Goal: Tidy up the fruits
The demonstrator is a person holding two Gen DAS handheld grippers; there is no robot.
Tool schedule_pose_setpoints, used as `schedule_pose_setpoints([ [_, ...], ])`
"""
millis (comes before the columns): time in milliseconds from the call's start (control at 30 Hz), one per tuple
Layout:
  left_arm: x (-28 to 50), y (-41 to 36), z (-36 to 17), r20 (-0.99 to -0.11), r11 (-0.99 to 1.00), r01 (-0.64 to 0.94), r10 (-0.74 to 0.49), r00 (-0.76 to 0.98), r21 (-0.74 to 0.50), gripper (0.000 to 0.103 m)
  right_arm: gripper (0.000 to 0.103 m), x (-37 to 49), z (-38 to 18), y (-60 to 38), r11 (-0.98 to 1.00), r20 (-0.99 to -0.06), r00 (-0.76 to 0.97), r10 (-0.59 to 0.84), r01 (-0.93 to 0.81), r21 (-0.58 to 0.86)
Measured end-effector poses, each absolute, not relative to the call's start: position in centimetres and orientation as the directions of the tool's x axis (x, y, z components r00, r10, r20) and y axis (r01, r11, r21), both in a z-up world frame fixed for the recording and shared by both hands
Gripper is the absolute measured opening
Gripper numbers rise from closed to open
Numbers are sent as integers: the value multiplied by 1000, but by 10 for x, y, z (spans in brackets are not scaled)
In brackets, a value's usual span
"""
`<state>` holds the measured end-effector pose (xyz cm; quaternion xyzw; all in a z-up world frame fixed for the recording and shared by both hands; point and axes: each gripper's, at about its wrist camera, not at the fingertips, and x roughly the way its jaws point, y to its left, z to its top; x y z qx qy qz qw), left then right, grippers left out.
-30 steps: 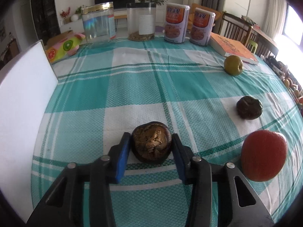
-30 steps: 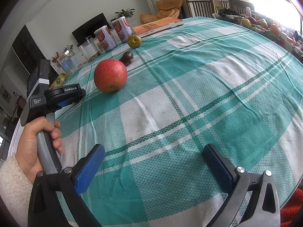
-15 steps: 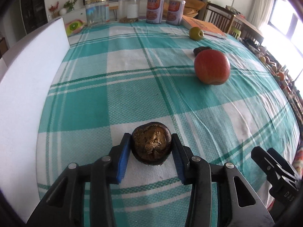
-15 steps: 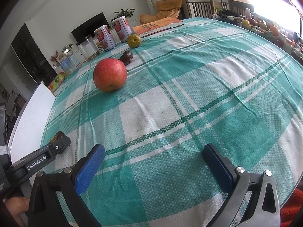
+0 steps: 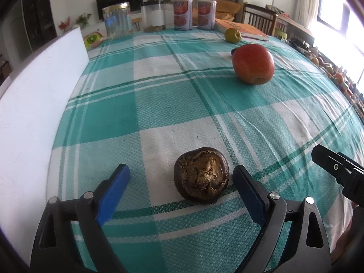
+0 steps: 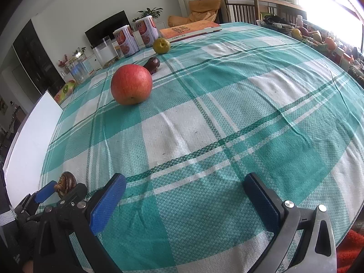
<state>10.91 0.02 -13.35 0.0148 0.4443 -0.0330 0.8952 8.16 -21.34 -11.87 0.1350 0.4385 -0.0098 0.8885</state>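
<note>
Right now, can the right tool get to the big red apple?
Probably yes. The right tool is open and empty, and only bare tablecloth lies between it and the red apple.

two handheld grippers are showing, both built alike. the left gripper [image 5: 180, 187] is showing black plastic arms with triangular cut-outs, round silver screws at the pivots, and flat, bright blue rectangular pads [image 5: 113, 191] lining the fingers. the right gripper [image 6: 185, 201] is showing the same black frame, silver screw heads and blue pads [image 6: 108, 202]. seen from the side, each tool's black body is carrying small screws. nothing worn by the person is showing clearly.
</note>
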Motion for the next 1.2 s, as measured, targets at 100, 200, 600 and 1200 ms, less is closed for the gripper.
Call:
schedule_pose_setpoints([
  [100,110,-2,-135,-798,997,77,-42,601,5,97,103,82,-119,-213,965,-784,613,96,135,224],
  [200,110,-2,-135,-799,997,77,-42,600,5,97,103,82,-119,-212,967,-786,611,90,135,215],
  [600,110,-2,-135,-799,997,74,-40,600,6,99,103,75,-111,-224,941,-736,663,137,145,306],
  [1200,110,-2,-135,-799,997,73,-38,600,7,99,103,222,-96,-182,926,-713,619,329,-63,373],
])
